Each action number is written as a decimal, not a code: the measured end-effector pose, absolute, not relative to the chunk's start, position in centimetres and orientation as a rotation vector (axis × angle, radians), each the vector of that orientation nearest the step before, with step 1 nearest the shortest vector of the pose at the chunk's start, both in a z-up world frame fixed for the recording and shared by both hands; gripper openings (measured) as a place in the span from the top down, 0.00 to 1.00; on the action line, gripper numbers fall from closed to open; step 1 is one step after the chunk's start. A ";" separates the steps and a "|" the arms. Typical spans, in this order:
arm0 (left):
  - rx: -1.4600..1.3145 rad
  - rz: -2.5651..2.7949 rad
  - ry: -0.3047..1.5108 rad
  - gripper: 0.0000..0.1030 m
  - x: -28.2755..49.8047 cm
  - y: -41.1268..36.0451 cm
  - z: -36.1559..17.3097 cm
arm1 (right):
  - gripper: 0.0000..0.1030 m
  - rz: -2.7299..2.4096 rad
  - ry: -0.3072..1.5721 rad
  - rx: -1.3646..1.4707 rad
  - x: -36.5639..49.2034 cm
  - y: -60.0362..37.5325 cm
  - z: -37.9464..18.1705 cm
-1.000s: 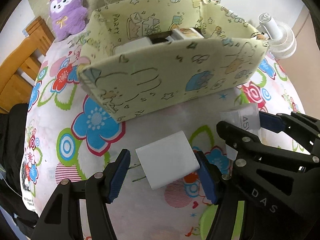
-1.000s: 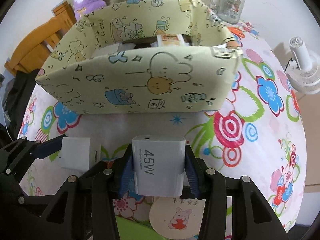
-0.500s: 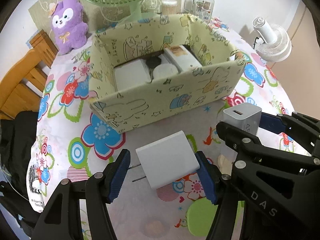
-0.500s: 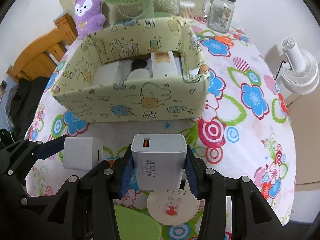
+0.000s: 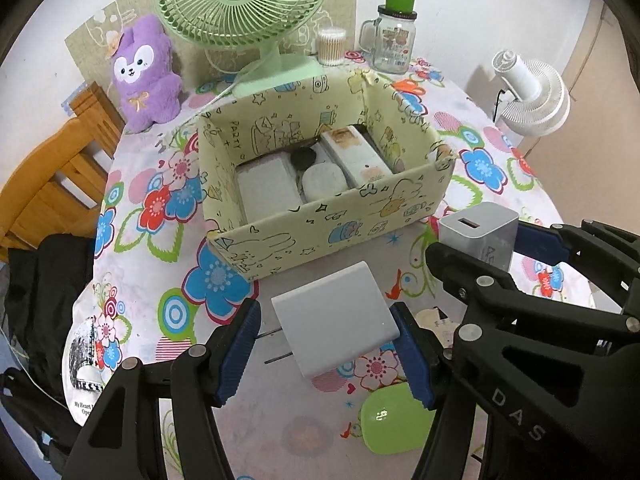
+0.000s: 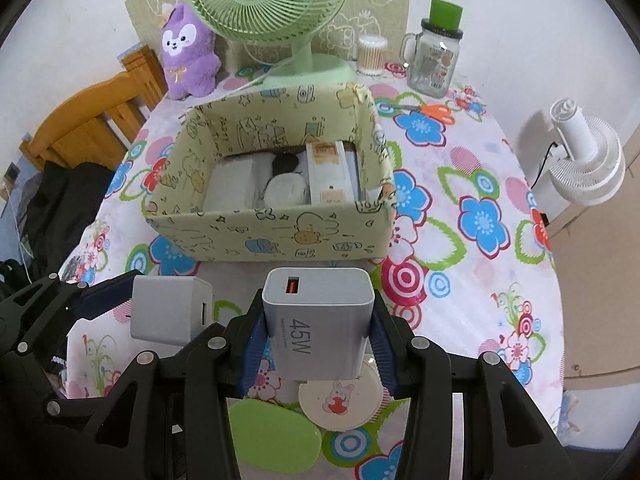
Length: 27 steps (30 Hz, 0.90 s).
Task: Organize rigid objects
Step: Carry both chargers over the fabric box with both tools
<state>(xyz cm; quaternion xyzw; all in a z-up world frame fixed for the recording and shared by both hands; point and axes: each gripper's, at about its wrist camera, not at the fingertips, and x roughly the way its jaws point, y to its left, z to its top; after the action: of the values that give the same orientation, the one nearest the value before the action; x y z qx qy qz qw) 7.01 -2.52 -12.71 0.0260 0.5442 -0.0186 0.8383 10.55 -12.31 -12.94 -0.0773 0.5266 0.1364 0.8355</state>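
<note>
My left gripper [image 5: 326,346] is shut on a white plug charger [image 5: 334,318], held above the floral tablecloth, prongs pointing left. My right gripper [image 6: 318,342] is shut on a grey 45W charger [image 6: 318,320], held upright; it also shows in the left wrist view [image 5: 478,234]. The white charger also shows in the right wrist view [image 6: 168,310]. A yellow cartoon-print box [image 5: 320,216] [image 6: 276,240] stands ahead of both grippers. It holds a white box, a round white case, a black item and a long white pack.
A green fan [image 6: 276,12], purple plush [image 6: 188,52], glass jar [image 6: 434,56] and cotton-swab tub [image 6: 372,56] stand behind the box. Orange scissors [image 6: 432,110] lie at back right. A green oval object [image 6: 276,436] and round coaster [image 6: 340,400] lie below my grippers. A white fan [image 6: 584,160] is off right.
Both grippers have risen and pulled back from the box with their chargers still held. The inside of the box and the items behind it have come into view.
</note>
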 end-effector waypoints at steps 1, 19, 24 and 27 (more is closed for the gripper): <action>0.055 -0.039 1.150 0.34 7.0 -2.5 -12.5 | 0.52 0.288 1.114 -0.167 10.4 -12.3 -12.6; 0.057 -0.033 1.100 0.34 6.9 -2.4 -9.3 | 0.52 0.295 1.068 -0.184 10.3 -12.1 -9.2; 0.047 -0.021 1.090 0.34 7.8 -2.2 -8.8 | 0.52 0.305 1.058 -0.190 11.1 -11.9 -8.6; 0.040 -0.009 1.084 0.34 8.5 -2.0 -8.5 | 0.52 0.315 1.054 -0.192 11.9 -11.7 -8.4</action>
<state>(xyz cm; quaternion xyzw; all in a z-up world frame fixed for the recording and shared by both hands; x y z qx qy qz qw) 8.52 -2.03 -8.53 0.0193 0.5156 -0.0041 0.8566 11.89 -11.74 -8.35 -0.0910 0.5000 0.1493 0.8482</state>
